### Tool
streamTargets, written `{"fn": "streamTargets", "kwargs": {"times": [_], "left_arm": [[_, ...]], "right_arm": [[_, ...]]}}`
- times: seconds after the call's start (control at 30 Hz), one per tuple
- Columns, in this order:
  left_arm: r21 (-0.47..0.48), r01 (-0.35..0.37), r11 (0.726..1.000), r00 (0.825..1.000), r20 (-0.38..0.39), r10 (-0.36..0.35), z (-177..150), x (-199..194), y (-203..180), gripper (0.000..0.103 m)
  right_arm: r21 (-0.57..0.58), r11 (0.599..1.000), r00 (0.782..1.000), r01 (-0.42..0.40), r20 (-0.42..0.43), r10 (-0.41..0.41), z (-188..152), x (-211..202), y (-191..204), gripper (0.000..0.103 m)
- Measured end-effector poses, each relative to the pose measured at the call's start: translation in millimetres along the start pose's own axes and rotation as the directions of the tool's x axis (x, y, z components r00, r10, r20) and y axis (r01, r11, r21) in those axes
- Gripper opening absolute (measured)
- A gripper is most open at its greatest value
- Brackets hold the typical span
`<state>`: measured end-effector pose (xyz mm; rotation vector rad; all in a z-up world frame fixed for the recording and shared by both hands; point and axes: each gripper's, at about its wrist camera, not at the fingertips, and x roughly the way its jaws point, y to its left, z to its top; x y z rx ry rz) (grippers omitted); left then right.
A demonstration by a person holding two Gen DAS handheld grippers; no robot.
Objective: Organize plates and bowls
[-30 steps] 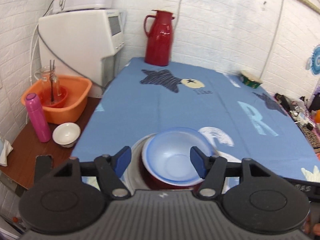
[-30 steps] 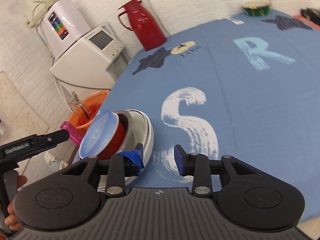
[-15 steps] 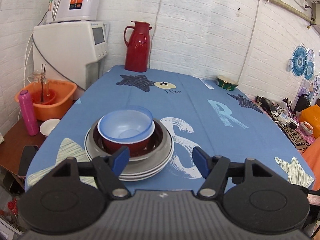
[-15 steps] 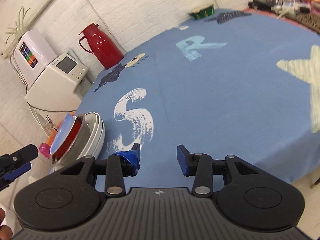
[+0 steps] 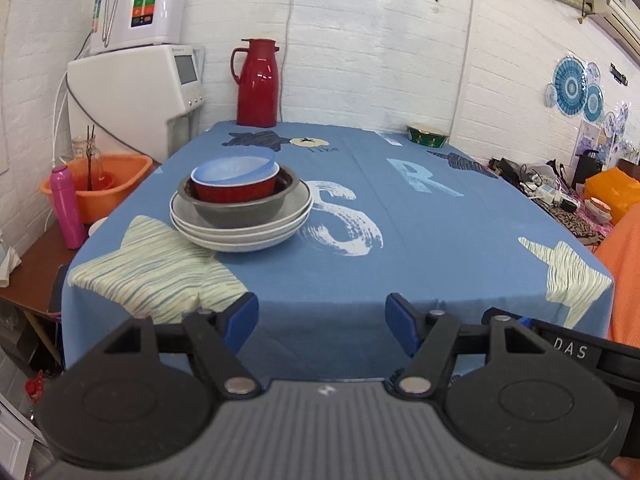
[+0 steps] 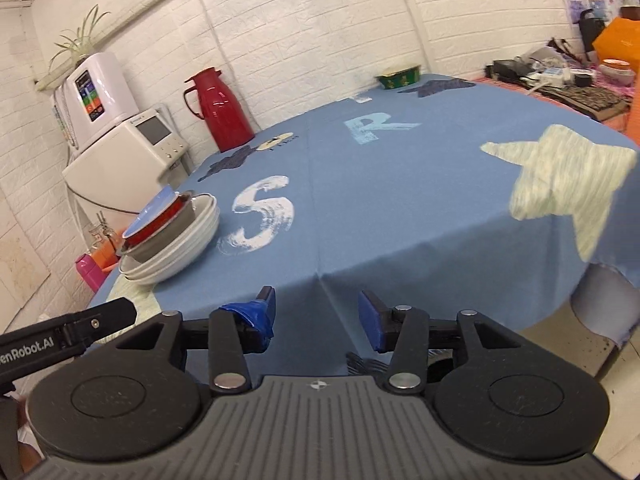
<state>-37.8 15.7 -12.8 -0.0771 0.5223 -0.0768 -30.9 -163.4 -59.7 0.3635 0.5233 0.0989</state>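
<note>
A: What sits at the far left of the left wrist view?
B: A pink cylindrical bottle [image 5: 66, 206] stands beside an orange plastic basin [image 5: 106, 184], both off the table's left edge

A: And the dishes?
B: Left of centre, on the blue tablecloth with stars and letters [image 5: 400, 232], there is one stack: white shallow plates [image 5: 236, 232] at the bottom, a grey metal bowl [image 5: 244, 210] in them, a red bowl [image 5: 236, 192] inside that, and a pale blue plastic bowl [image 5: 236, 168] tilted on top

A: Further back?
B: A tall red thermos jug [image 5: 258, 82] stands upright at the wall, and a small green patterned bowl [image 5: 427, 136] at the upper right

A: The grippers?
B: The left gripper [image 5: 322, 318], low in frame, is spread wide and empty, well apart from the stack. In the right wrist view the right gripper [image 6: 316, 316] is also spread with nothing between its blue pads, the stack at its middle left
</note>
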Motion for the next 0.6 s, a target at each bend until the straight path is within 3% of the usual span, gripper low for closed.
{"fn": "streamTargets", "kwargs": {"times": [0.2, 0.4, 0.6], "left_arm": [[-0.006, 0.004, 1.0, 1.0, -0.023, -0.004, -3.9, 3.4, -1.1, 0.068], [0.036, -0.058, 0.998, 0.998, 0.018, 0.057, -4.9, -3.5, -7.0, 0.068], [0.031, -0.067, 0.997, 0.996, 0.053, 0.066, -4.0, -6.8, -4.6, 0.068]], "right_arm": [[-0.012, 1.0, 0.999, -0.025, 0.034, 0.025, -10.7, -19.1, 0.9, 0.033], [-0.069, 0.995, 0.997, -0.077, 0.016, 0.078, -18.2, -21.3, 13.1, 0.035], [-0.042, 0.997, 0.998, -0.061, 0.022, 0.062, -17.8, -19.8, 6.1, 0.036]]}}
